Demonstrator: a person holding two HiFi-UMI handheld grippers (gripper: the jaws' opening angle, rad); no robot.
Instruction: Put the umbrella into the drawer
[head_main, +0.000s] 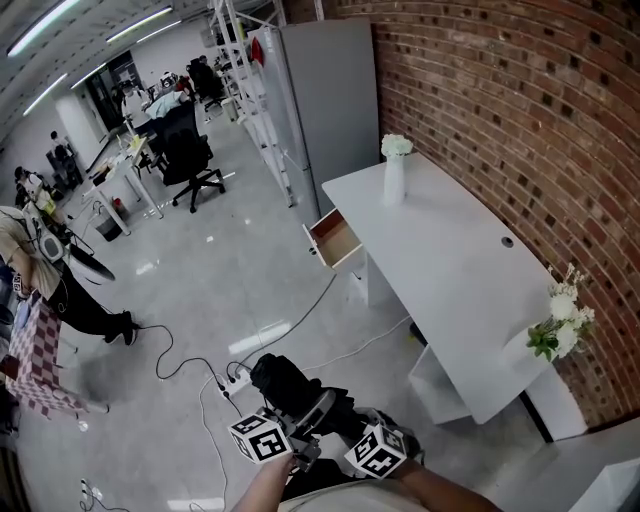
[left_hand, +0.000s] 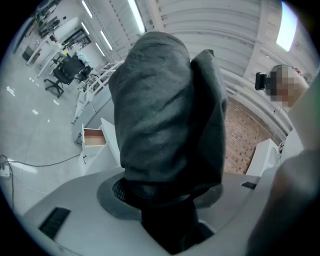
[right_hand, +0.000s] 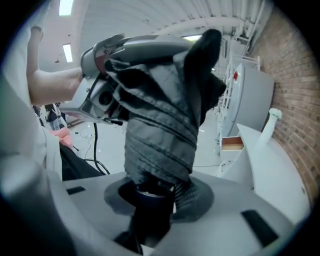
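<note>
A folded dark grey umbrella (head_main: 283, 384) hangs low in front of me, held between both grippers. In the left gripper view the umbrella's fabric (left_hand: 165, 110) fills the picture, and my left gripper (left_hand: 167, 220) is shut on its lower part. My right gripper (right_hand: 150, 210) is shut on the black handle end, below the bundled fabric (right_hand: 160, 130). From above, the left gripper (head_main: 292, 420) and right gripper (head_main: 338, 418) sit close together. The white desk's drawer (head_main: 335, 238) stands pulled open, with a wooden inside, well ahead across the floor; both gripper views also catch the drawer (left_hand: 94, 137) (right_hand: 231, 144).
The white desk (head_main: 450, 270) runs along a brick wall, with a white vase of flowers (head_main: 394, 170) at its far end and another bunch (head_main: 560, 320) nearer. Cables and a power strip (head_main: 230, 375) lie on the floor. An office chair (head_main: 190, 160) and a person (head_main: 50, 290) are at left.
</note>
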